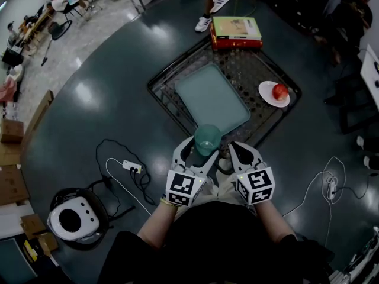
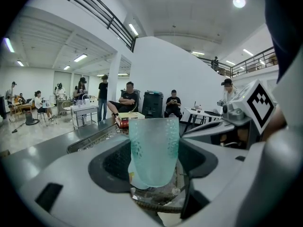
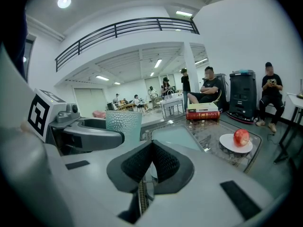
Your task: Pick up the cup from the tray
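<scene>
A translucent teal cup (image 1: 208,138) stands upright between the jaws of my left gripper (image 1: 202,148), which is shut on it. The cup (image 2: 154,150) fills the middle of the left gripper view, its base held above the mesh tabletop. The pale green tray (image 1: 210,96) lies just beyond it on the wire table and carries nothing. My right gripper (image 1: 233,147) sits close beside the cup on its right, shut with nothing between its pads (image 3: 158,162). The right gripper view shows the cup (image 3: 124,124) to its left and the tray (image 3: 176,137) ahead.
A white plate (image 1: 267,95) with a red apple (image 1: 280,91) sits on the black mesh table (image 1: 169,102), right of the tray. A stack of books (image 1: 237,32) lies at its far end. A power strip (image 1: 131,167), cables and a white round device (image 1: 71,218) are on the floor. People sit beyond.
</scene>
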Motion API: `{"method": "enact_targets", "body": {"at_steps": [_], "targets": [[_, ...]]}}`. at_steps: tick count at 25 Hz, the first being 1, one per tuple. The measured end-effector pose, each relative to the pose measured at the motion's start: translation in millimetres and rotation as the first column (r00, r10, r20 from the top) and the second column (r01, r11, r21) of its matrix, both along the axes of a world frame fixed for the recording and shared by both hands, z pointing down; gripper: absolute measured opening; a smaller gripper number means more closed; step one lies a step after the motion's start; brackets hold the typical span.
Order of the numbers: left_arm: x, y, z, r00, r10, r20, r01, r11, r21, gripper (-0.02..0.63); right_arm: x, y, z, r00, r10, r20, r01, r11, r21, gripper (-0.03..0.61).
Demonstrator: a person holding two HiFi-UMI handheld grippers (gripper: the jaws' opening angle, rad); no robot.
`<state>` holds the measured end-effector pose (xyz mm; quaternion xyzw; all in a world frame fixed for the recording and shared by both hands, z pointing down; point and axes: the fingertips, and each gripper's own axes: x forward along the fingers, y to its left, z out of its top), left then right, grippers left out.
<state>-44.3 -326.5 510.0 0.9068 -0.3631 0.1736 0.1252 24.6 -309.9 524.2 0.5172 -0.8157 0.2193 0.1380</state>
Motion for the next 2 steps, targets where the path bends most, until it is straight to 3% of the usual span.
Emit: {"method": "enact_targets", "body": {"at_steps": [2], "targets": [[0.7, -0.2, 0.9, 1.0, -0.003, 0.002, 0.003, 1.0, -0.004, 0.314, 1.8, 0.4, 0.2, 1.0, 0.001, -0.001, -0.001, 1.0, -0.002, 0.005]]}}
